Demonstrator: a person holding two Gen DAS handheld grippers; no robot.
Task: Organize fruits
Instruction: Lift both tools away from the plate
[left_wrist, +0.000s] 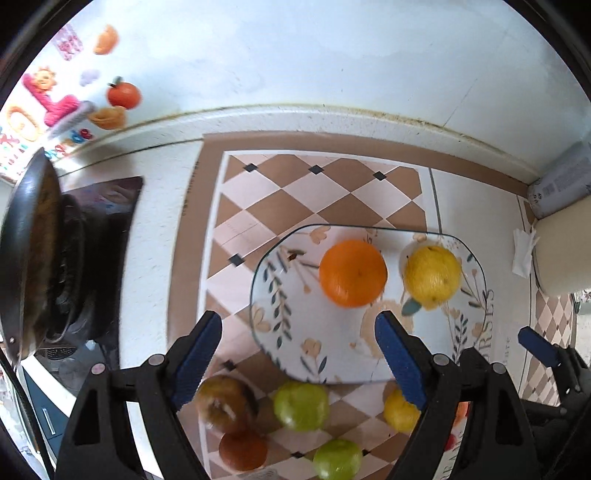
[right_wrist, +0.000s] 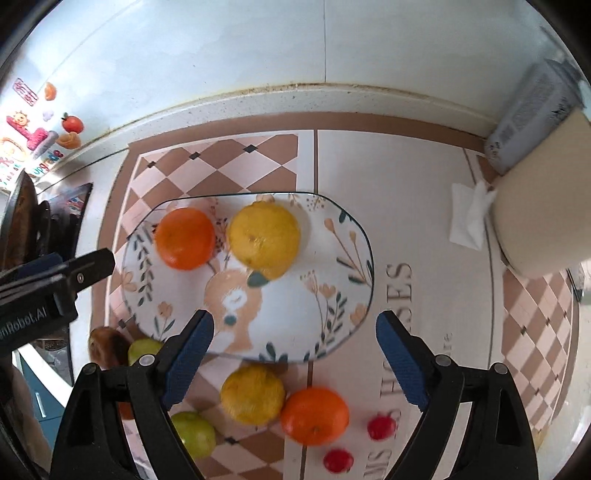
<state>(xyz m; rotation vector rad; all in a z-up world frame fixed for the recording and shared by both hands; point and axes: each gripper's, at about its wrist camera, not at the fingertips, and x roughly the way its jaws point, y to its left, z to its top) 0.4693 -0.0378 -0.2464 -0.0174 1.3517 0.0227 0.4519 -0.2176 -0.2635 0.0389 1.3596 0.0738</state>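
From the left wrist, the left tongs (left_wrist: 297, 328) hang with fingers spread apart and nothing between them, above the near rim of the glass plate (left_wrist: 266, 258). An orange (left_wrist: 352, 272) and a yellow citrus (left_wrist: 431, 276) already sit on that plate, apart from each other. Loose on the worktop (left_wrist: 159, 229) just below the rim lie a brownish fruit (left_wrist: 225, 402), a green fruit (left_wrist: 301, 405) and a second green fruit (left_wrist: 337, 458). The nearest green one looks the natural next pick: come straight down with a finger on either side and close gently, since round fruit rolls

From the right wrist, the right tongs (right_wrist: 295, 332) are also wide apart and empty. Between its fingers lie a loose yellow fruit (right_wrist: 253, 393) touching a loose orange (right_wrist: 314, 415), with two small red fruits (right_wrist: 381, 427) nearby. Grasp the outer side first so the neighbour is not nudged away, and set it on a bare patch of plate
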